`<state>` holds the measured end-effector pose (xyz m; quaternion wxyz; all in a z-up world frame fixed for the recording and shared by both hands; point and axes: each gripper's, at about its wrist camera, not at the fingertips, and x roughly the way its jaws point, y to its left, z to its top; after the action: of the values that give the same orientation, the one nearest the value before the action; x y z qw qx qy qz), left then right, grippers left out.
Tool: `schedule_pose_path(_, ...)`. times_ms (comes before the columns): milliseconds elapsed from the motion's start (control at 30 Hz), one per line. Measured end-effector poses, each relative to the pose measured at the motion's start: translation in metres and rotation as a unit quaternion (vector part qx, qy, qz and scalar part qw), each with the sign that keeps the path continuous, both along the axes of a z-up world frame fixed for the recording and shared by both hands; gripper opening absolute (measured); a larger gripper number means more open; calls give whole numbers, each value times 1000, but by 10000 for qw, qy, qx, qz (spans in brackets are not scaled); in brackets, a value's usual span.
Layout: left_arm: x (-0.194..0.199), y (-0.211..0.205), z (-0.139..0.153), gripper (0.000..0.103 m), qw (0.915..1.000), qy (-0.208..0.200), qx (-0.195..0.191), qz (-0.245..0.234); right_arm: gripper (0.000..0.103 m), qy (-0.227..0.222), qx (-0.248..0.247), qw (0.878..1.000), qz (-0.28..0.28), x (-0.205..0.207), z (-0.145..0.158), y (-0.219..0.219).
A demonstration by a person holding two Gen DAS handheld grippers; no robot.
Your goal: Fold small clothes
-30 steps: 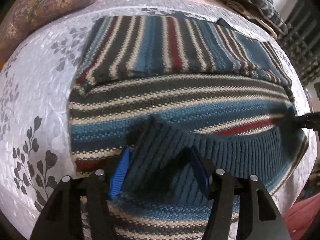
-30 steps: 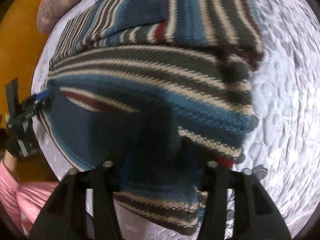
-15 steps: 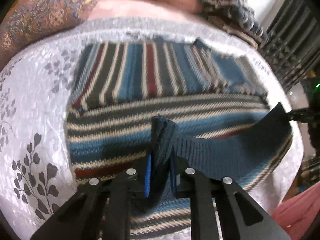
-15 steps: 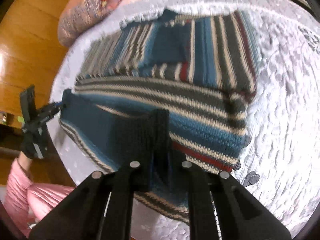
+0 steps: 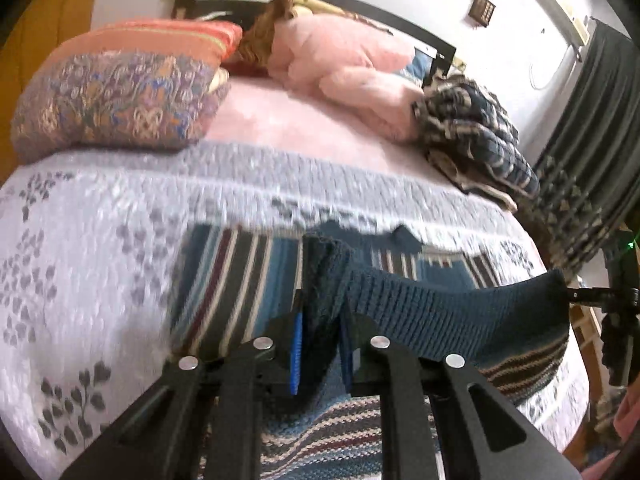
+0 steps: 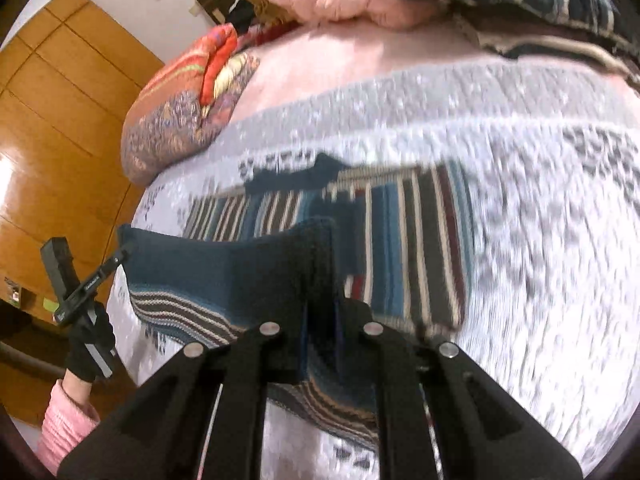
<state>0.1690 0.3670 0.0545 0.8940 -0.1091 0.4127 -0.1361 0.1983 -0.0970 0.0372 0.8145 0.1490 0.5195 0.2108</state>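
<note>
A striped knit sweater [image 5: 248,280] in blue, dark grey, cream and red lies flat on the bed; its plain blue ribbed bottom edge [image 6: 224,276] is lifted up and stretched tight.

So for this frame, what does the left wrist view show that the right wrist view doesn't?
Only the left wrist view shows the dark curtain and the wall-mounted unit. Only the right wrist view shows the wooden wardrobe and a pink sleeve. Both show the striped sweater, its ribbed hem lifted and stretched between the left gripper and right gripper, plus the patterned pillow, pink plush and plaid blanket.
</note>
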Motion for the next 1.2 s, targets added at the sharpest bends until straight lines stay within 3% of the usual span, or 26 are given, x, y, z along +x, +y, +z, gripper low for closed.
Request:
schedule_pose_path(133, 30, -1, 1, 15, 9996, -177, -123, 181, 9, -220, -6, 9996, -149, 35, -1, 2)
schedule_pose_path(267, 64, 6, -17, 15, 9977, -179, -450, 467, 9, -198, 161, 9989, -386, 74, -22, -1)
schedule_pose_path(533, 113, -8, -61, 15, 9986, -102, -181, 489, 9, 5, 210, 9973, -704, 123, -74, -4)
schedule_pose_path(867, 141, -6, -113, 15, 9988, 184, -6, 462, 9, 316, 51, 9963, -792, 141, -118, -6)
schedule_pose_path(1200, 147, -7, -132, 17, 9987, 305, 31, 405, 10, 727, 199, 9927, -939, 148, -153, -13)
